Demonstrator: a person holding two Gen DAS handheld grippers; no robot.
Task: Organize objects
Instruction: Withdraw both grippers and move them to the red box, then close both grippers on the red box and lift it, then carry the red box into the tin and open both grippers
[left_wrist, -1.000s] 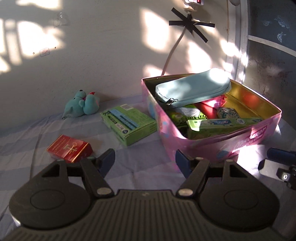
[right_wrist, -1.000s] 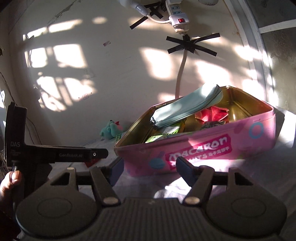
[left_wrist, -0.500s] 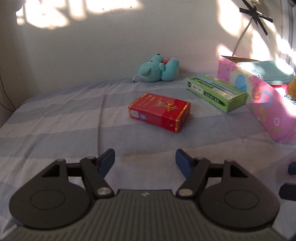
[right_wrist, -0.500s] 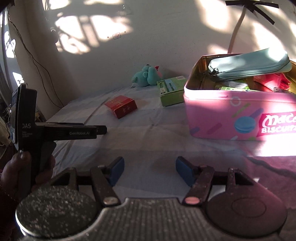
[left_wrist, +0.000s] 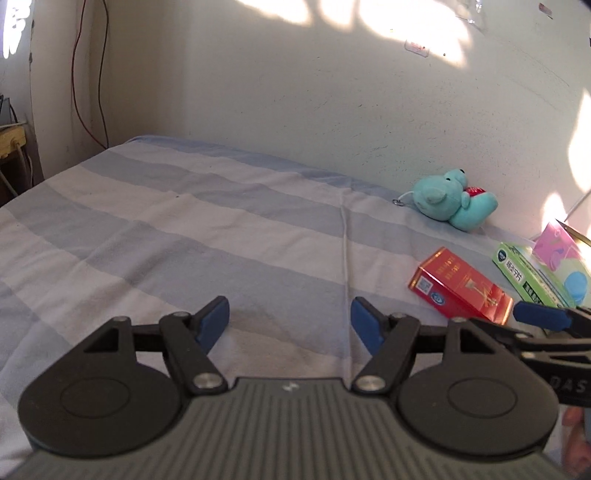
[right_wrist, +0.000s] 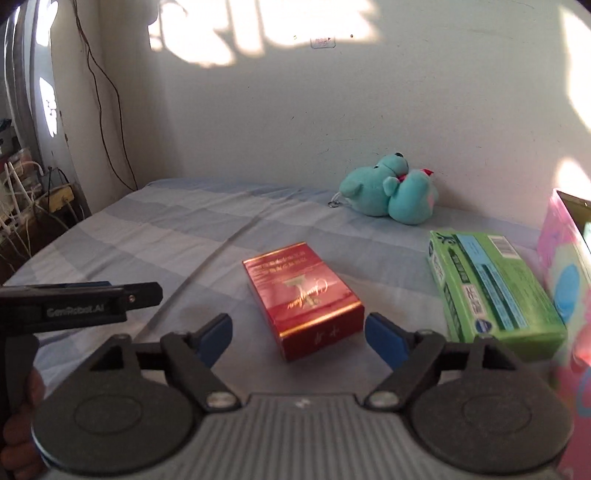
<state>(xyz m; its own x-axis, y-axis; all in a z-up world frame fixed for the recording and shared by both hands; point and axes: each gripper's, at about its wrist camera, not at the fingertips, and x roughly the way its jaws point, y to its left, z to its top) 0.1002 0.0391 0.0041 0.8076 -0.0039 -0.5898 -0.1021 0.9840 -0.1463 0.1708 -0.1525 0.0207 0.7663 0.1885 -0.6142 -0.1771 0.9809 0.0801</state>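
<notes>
Right gripper (right_wrist: 297, 334) faces the red box (right_wrist: 301, 297), which lies flat on the bed (right_wrist: 166, 236). Its jaws are opening, nothing between them; the box sits just ahead of the gap, roughly centred, no contact. Likely widening so the jaws can straddle the box across its short sides.

Left gripper (left_wrist: 290, 319) has released jaws, about half spread, nothing in them. It points at bare bed, with the red box (left_wrist: 460, 286) off to its right. Probably parked clear so the other gripper has room. Part of a hand (right_wrist: 20, 417) shows on the left gripper's handle in the right wrist view.

Green box (right_wrist: 493, 284) lies just right of the red box, apart from it and close beside the pink tin (right_wrist: 561, 258); I cannot tell if those two touch. Only the tin's edge shows, right of the green box. Teal plush (right_wrist: 388, 194) lies behind the red box against the wall (right_wrist: 295, 110), well apart.

Judgement: three loose items left outside the tin, and the red box looks like the next pick since it is nearest and lined up. The box sits slightly skewed to the jaws, so a small wrist turn may help.
</notes>
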